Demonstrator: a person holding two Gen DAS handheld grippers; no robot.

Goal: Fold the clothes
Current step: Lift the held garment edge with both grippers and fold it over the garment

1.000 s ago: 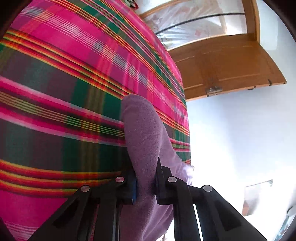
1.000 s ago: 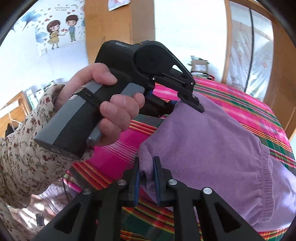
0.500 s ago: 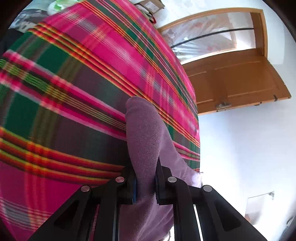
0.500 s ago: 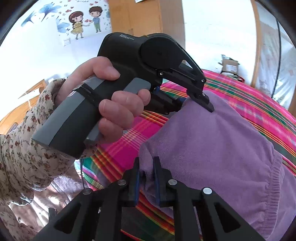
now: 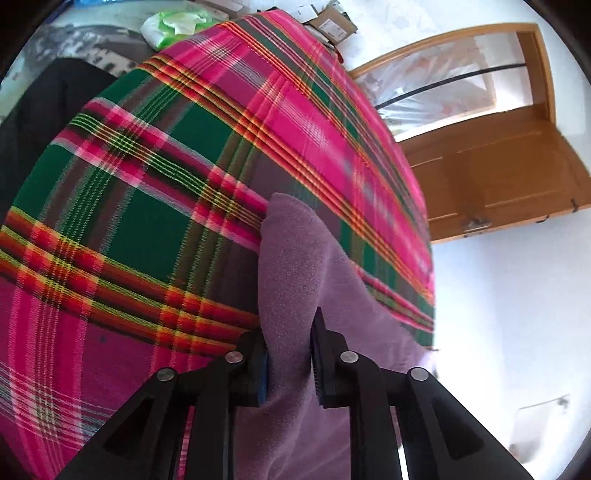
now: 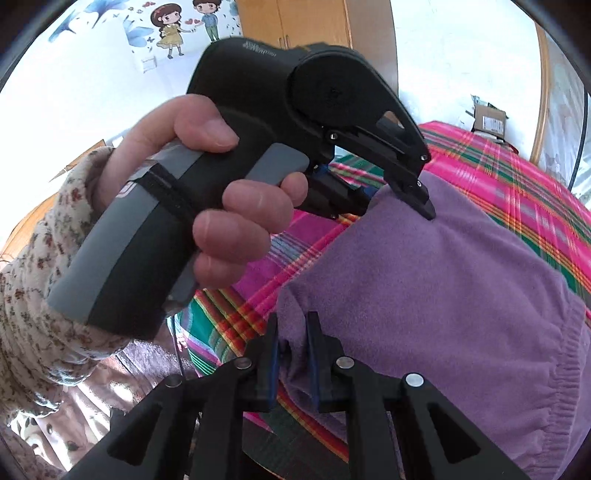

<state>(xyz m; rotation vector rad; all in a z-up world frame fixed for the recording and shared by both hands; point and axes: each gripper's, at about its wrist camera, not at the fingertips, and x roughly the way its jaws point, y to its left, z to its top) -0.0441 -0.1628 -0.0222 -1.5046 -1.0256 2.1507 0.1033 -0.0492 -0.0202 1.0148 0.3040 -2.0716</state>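
Note:
A purple fleece garment lies on a pink and green plaid blanket. In the left wrist view one raised fold of the garment stands between the pads of my left gripper. Its jaws are opening and the fold sits loosely in the widened gap. In the right wrist view my right gripper is shut on the garment's near corner. From there the left gripper rests its tips on the garment's far corner, with a person's hand in a flowered sleeve around its handle.
The plaid blanket drops off at its edges. An open wooden door and white floor lie to the right. A cardboard box and a green and white bag sit beyond the far end. A wooden cupboard stands by a wall.
The left gripper's jaws have spread apart around the purple fold. The left view has swung, so the blanket's far end shows. In the right view the garment and the hand loom closer.

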